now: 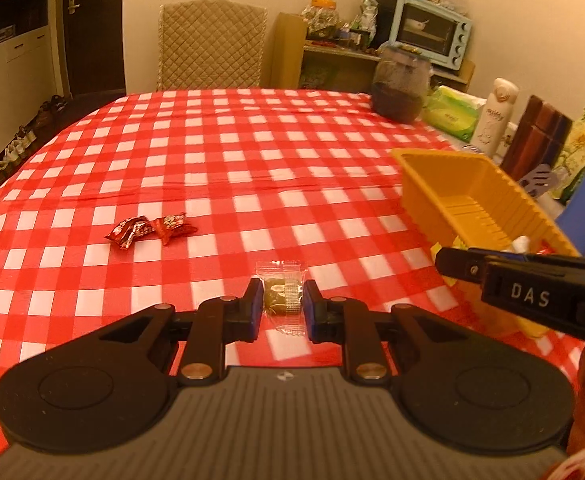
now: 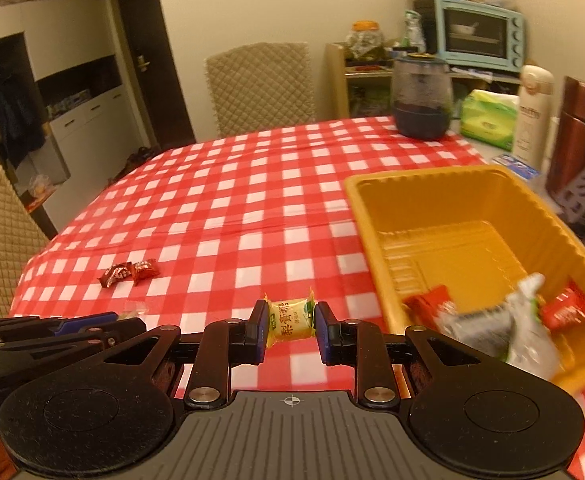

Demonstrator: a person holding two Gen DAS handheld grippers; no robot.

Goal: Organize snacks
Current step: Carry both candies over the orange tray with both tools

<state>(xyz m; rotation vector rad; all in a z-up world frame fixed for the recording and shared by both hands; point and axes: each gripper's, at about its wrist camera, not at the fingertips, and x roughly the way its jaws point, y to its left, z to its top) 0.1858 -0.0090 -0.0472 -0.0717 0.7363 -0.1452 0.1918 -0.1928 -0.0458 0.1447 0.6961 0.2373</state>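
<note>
My right gripper (image 2: 288, 330) is clamped on a yellow-green wrapped candy (image 2: 291, 320), lifted beside the orange plastic tray (image 2: 432, 184) for dropping. My left gripper (image 1: 283, 306) straddles a clear-wrapped brown sweet (image 1: 280, 294) on the table, probably not yet pinching.

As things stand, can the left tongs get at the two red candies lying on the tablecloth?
Probably yes. The left tongs straddle a clear-wrapped brown snack without visibly pinching it, and only open checkered tablecloth lies between them and the red candies ahead to the left.
</note>
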